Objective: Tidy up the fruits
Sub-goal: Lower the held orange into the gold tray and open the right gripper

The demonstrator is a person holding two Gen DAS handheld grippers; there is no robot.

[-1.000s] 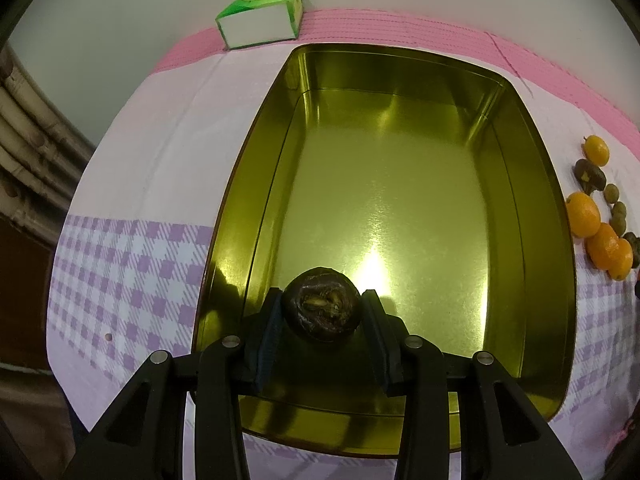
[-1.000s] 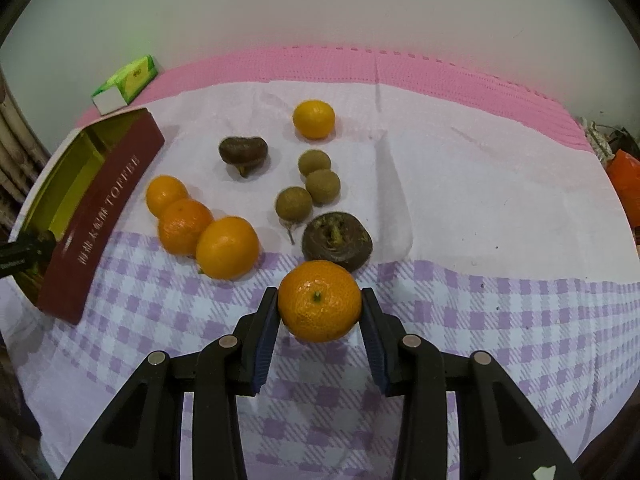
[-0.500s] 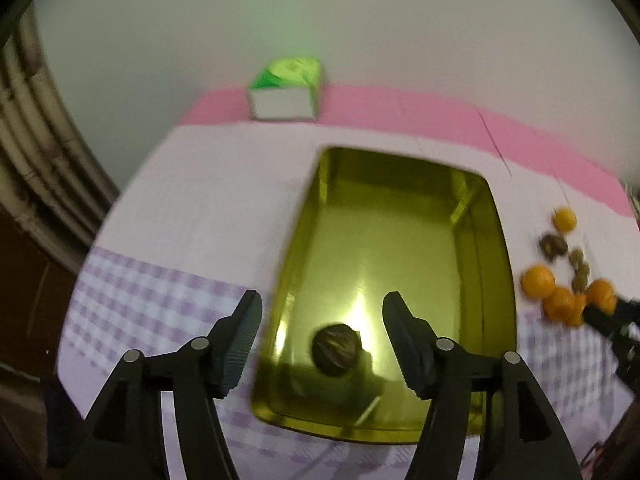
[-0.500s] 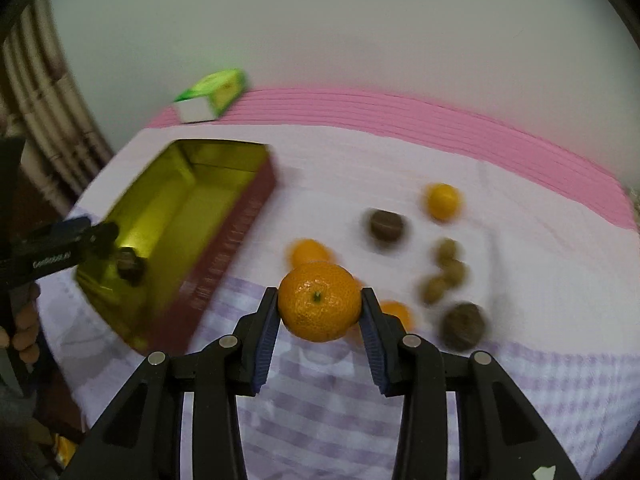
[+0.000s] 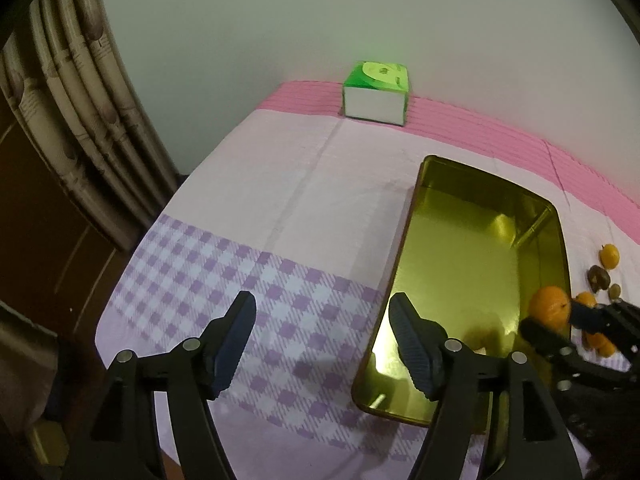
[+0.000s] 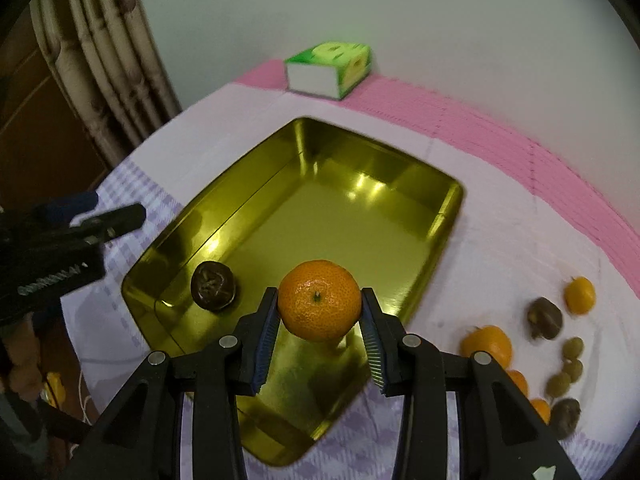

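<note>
We note a rectangular metal tin (image 6: 424, 248) with rounded corners and a glossy gold-green inner face that throws back bright glare. It sits on a matte tablecloth (image 5: 304, 184), plain pale in the middle, purple-checked at the near end, ribbed pink toward the wall.

The right gripper (image 6: 320, 316) is clamped on a round mandarin (image 6: 319, 300) with pebbled orange peel and a small green stem scar; blue ridged pads press both its sides. It hangs over the near part of the tin.

A wrinkled, dark brown fruit (image 6: 213, 286) lies on the tin floor near the left corner.

The left gripper (image 5: 320, 332) has nothing between its ribbed pads and its jaws are opening, out over the checked cloth just beside the tin.

A second ago that brown fruit was pinched in the left gripper inside the tin; the mandarin was then over the cloth among the loose fruit.

Right of the tin lie more oranges (image 6: 486, 346), small olive-green round fruits (image 6: 573, 347) and two more brown ones (image 6: 545, 317).

A green-and-white box (image 6: 329, 69) stands by the wall; its print is too blurred to read.
</note>
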